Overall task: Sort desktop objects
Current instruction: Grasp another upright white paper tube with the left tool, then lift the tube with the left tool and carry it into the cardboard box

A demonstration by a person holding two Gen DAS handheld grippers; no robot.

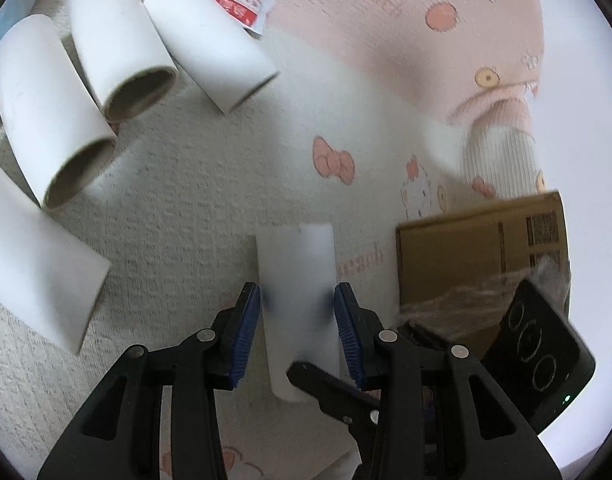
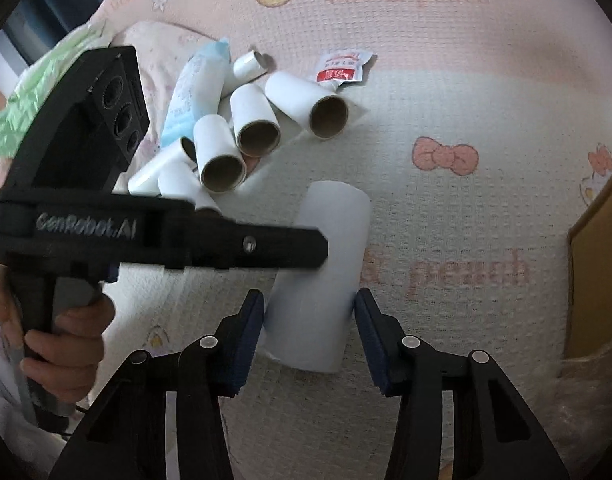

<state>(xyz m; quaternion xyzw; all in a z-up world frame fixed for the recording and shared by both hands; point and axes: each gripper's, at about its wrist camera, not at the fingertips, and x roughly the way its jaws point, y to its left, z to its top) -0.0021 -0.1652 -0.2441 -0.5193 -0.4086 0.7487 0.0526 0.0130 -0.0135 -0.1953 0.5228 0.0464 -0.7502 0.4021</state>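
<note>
A white cardboard tube [image 1: 296,300] is gripped across its width by my left gripper [image 1: 297,300]; the pads touch its sides. The same tube shows in the right wrist view [image 2: 326,264], between the fingers of my right gripper [image 2: 309,306], whose pads stand at its sides; contact is unclear. The left gripper's body [image 2: 154,236] crosses the tube there. Several white tubes [image 1: 118,40] lie in a pile at upper left, also seen from the right wrist [image 2: 250,120]. A red-and-white sachet [image 1: 238,4] lies behind them.
A brown cardboard box [image 1: 478,256] stands to the right, its edge in the right wrist view [image 2: 594,280]. A blue-white packet [image 2: 194,84] and a green bag [image 2: 46,76] lie at the left. The pink-and-white printed cloth [image 2: 446,208] covers the surface.
</note>
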